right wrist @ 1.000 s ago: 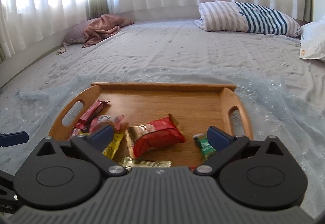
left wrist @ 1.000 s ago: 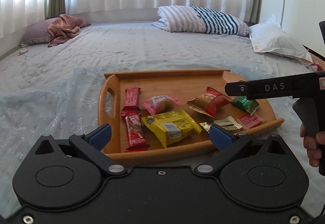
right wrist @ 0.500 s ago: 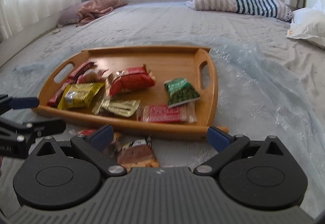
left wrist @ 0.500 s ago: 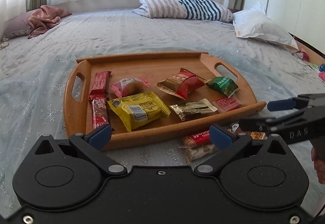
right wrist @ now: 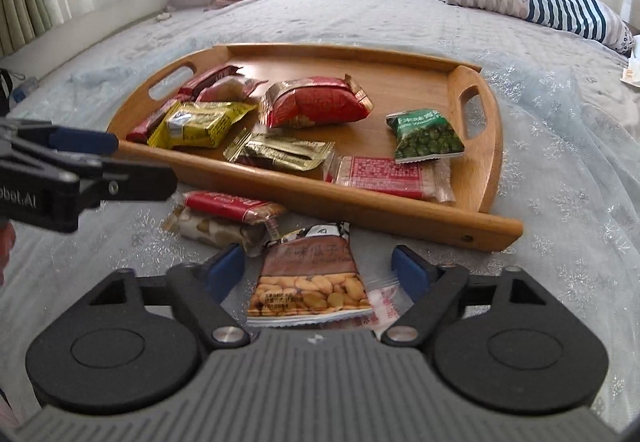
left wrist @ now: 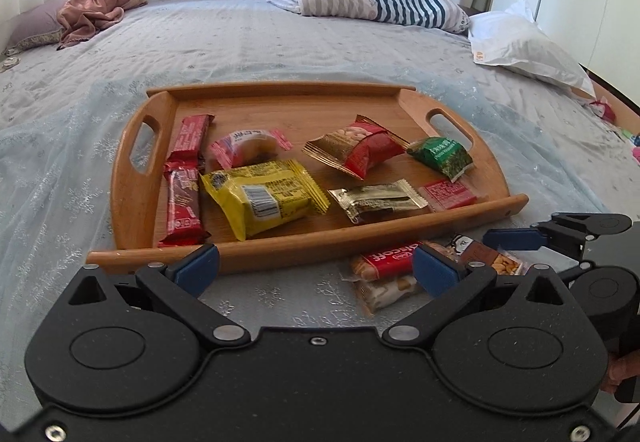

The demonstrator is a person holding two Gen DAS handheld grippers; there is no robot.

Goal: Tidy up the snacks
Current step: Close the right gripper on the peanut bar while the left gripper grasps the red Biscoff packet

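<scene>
My tray (left wrist: 136, 197) is smooth varnished wood. The snack packets (left wrist: 264, 193) are glossy crinkled foil and plastic. The bedspread (left wrist: 60, 169) is soft matt cloth; my gripper pads (right wrist: 224, 272) look matt plastic.

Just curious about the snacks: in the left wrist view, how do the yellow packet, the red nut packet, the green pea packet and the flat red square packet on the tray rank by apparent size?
1. Yellow packet
2. Red nut packet, though it lies farther back, so the gap may be smaller.
3. Green pea packet and flat red square packet: too alike to rank.
</scene>
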